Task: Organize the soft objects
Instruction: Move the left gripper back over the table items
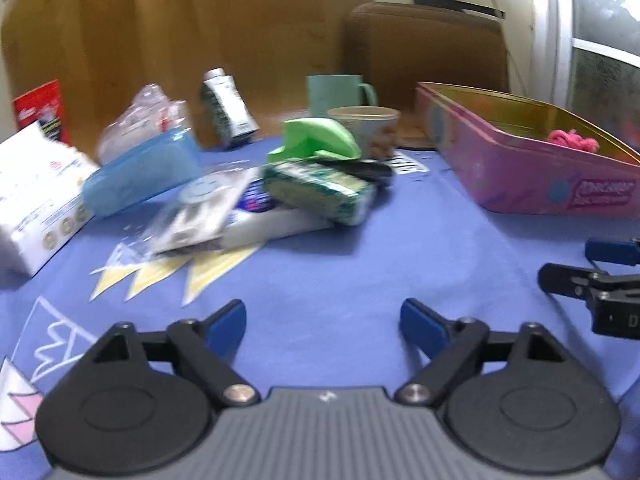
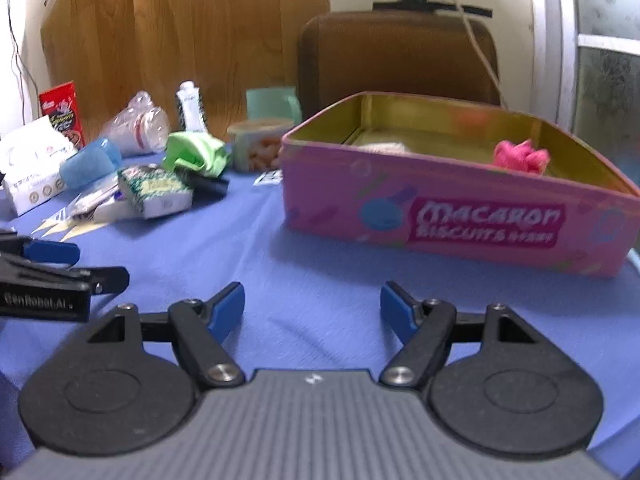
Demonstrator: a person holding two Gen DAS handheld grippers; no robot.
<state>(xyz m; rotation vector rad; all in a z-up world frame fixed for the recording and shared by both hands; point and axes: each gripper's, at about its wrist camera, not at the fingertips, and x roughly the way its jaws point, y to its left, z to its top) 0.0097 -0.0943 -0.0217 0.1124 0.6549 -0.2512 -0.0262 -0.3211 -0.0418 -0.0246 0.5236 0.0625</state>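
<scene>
left claw (image 1: 322, 322) apart, empty | right claw (image 2: 312, 310) apart, empty | crumpled green soft cloth (image 1: 316, 138) in desk clutter, near pink rectangular biscuit tin (image 2: 460, 216) | risk: snagging neighbouring green-white packet (image 1: 320, 192)

Wood-panelled wall (image 2: 180, 32), brown chair back (image 2: 400, 56) behind a blue-clothed table (image 2: 320, 256), frosted window (image 2: 608, 60) at right.

Each hand-held gripper, left (image 1: 322, 322) and right (image 2: 312, 306), has a ribbed grey body, two round black discs, black linkage arms with silver screws, and blue finger pads (image 2: 226, 312). The left one's side, seen from the right wrist, bears white "GenRobot.AI" lettering.
</scene>
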